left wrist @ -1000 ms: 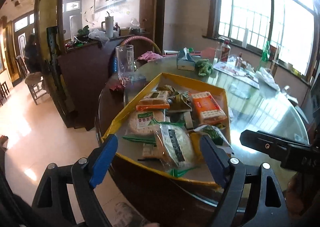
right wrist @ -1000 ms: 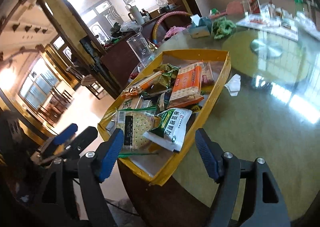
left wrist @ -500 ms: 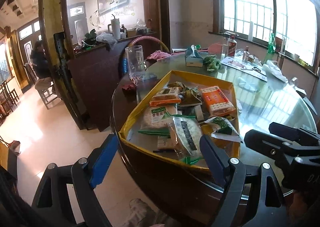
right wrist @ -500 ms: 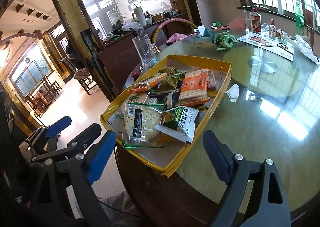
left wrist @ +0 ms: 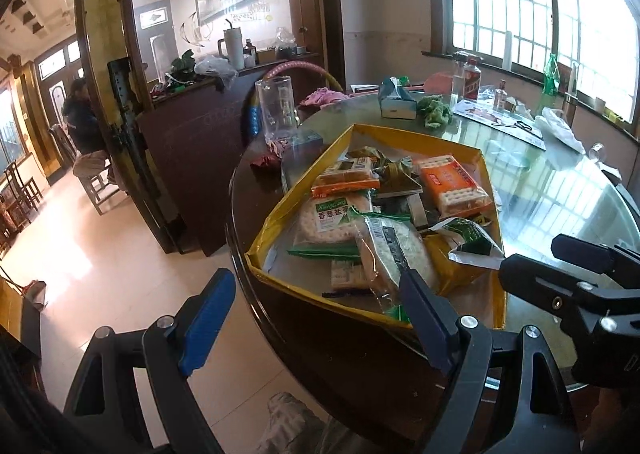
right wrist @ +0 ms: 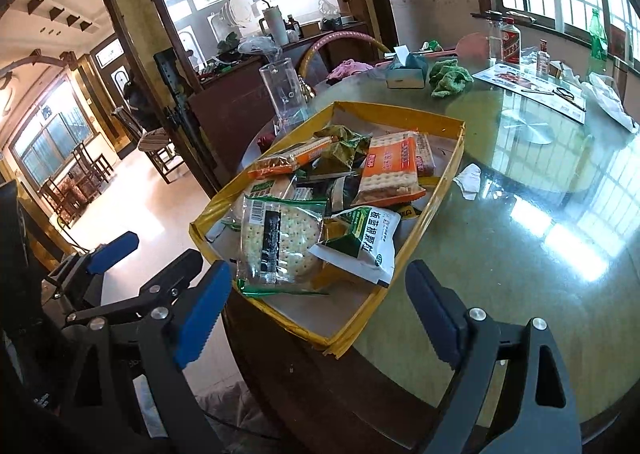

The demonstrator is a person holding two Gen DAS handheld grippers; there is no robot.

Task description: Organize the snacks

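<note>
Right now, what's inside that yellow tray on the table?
The yellow tray holds piled snack packets: an orange cracker pack, a round cracker pack, and a green-and-white sachet. Lower packets are partly covered, so they can't be identified.

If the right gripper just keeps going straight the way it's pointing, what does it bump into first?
Probably the near edge of the yellow tray, then the white and green packet lying just inside it. The right gripper is open and empty, short of the table. Depth is hard to judge.
</note>
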